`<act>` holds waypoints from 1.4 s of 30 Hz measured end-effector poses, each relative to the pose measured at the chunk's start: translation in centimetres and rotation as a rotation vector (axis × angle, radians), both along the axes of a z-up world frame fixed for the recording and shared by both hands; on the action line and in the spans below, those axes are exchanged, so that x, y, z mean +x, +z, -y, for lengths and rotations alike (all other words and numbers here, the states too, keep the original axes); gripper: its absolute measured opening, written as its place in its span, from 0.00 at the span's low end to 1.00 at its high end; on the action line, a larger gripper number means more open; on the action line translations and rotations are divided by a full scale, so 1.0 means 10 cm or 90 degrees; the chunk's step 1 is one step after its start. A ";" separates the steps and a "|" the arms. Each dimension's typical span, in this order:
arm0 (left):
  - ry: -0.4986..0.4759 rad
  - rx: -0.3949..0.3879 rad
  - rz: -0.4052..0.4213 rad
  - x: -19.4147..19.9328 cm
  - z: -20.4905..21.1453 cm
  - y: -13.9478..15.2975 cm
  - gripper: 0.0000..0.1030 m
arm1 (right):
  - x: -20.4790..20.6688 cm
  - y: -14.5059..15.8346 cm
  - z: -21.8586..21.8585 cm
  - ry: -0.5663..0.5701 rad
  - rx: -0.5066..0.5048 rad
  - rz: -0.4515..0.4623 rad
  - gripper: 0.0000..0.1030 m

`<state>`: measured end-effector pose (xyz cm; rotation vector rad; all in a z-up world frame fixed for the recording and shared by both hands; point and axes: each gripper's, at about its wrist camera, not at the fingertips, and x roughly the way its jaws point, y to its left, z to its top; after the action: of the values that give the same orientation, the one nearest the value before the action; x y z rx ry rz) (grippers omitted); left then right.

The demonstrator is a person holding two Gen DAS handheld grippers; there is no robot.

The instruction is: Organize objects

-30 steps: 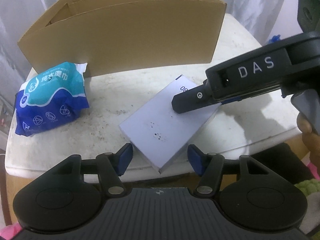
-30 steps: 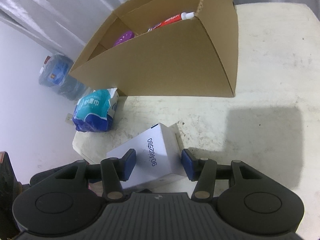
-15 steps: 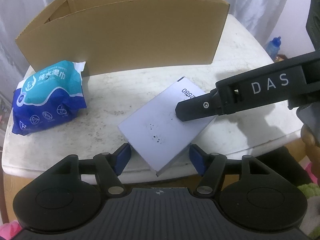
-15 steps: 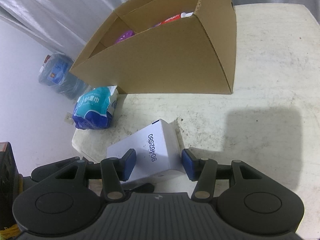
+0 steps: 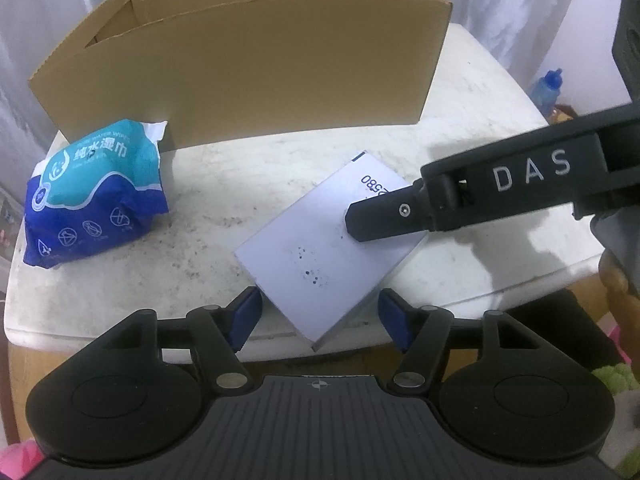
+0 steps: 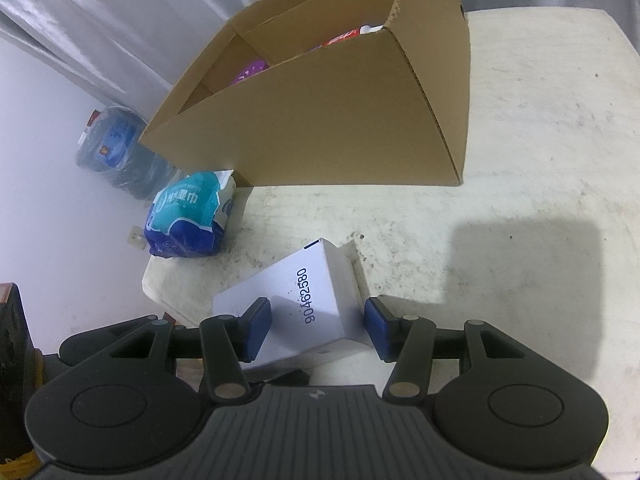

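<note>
A flat white box (image 5: 316,248) printed with a number lies slantwise on the pale table (image 5: 200,184), its near corner past the front edge. My left gripper (image 5: 320,314) stands open, and that corner lies between its blue pads with small gaps on both sides. In the right wrist view the box's (image 6: 304,292) numbered end sits between the pads of my right gripper (image 6: 316,328), which is open. Its left pad shows over the top face. One of the right gripper's fingers (image 5: 384,220) reaches over the box's far end.
An open cardboard carton (image 5: 248,64) stands at the back of the table. A purple item (image 6: 250,72) and a red tube (image 6: 344,36) lie inside. A blue wet-wipes pack (image 5: 92,192) sits at the left edge. A water jug (image 6: 116,140) stands on the floor.
The left gripper's pads have come off the box's near corner and the gripper has lifted a little. The right gripper has stayed over the far end.
</note>
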<state>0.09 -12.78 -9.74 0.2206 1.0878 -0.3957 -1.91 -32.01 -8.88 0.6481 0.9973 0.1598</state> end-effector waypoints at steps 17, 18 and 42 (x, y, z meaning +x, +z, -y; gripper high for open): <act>0.009 0.000 0.010 0.01 0.04 -0.02 0.66 | 0.00 0.00 -0.06 -0.014 -0.008 -0.003 0.57; 0.010 -0.001 0.009 0.01 0.04 -0.01 0.67 | 0.00 0.01 -0.07 -0.015 -0.009 -0.004 0.57; 0.027 -0.020 0.049 -0.03 -0.03 0.23 0.67 | -0.02 0.30 -0.14 -0.025 -0.026 0.023 0.57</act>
<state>-0.23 -12.46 -7.43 0.1834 1.0090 -0.3636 -2.07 -30.59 -5.92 0.6242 0.9506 0.1162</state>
